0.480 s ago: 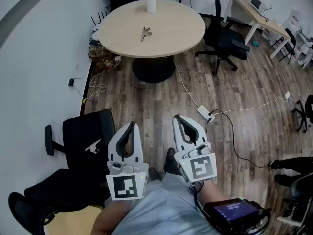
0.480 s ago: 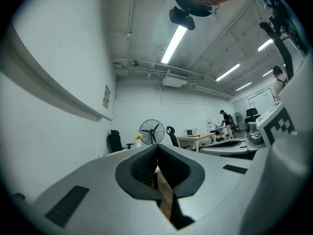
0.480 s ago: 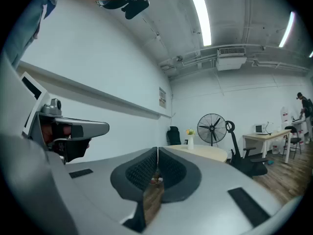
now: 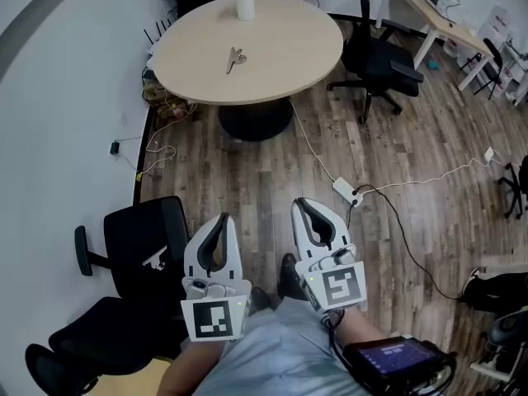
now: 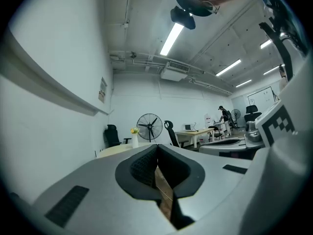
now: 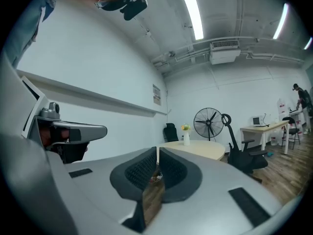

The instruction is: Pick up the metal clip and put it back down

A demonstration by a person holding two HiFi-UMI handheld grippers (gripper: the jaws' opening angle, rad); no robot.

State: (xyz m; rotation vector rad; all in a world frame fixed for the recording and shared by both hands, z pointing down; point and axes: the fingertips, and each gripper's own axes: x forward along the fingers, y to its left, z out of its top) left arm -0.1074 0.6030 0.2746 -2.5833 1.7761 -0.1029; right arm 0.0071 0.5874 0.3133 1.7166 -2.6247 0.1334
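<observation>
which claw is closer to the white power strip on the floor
Right. The right claw is just left of the white rectangular plastic power strip, which lies slightly ahead of it; the left claw is farther left, beside the black office chair.

Floor (image 4: 247, 180): dark wood planks. White wall (image 4: 66, 97) along the left side. Round light-wood desk (image 4: 280, 56) on a black pedestal, near the wall; white vase (image 4: 245, 5) at its far edge. Black office chair (image 4: 381, 66) just right of it; a second black chair (image 4: 136, 242) against the wall. White power strip (image 4: 345, 190) and cables on the floor. Standing fan (image 5: 149, 127) beyond the desk. Ceiling strip lights (image 5: 171, 39) on.
</observation>
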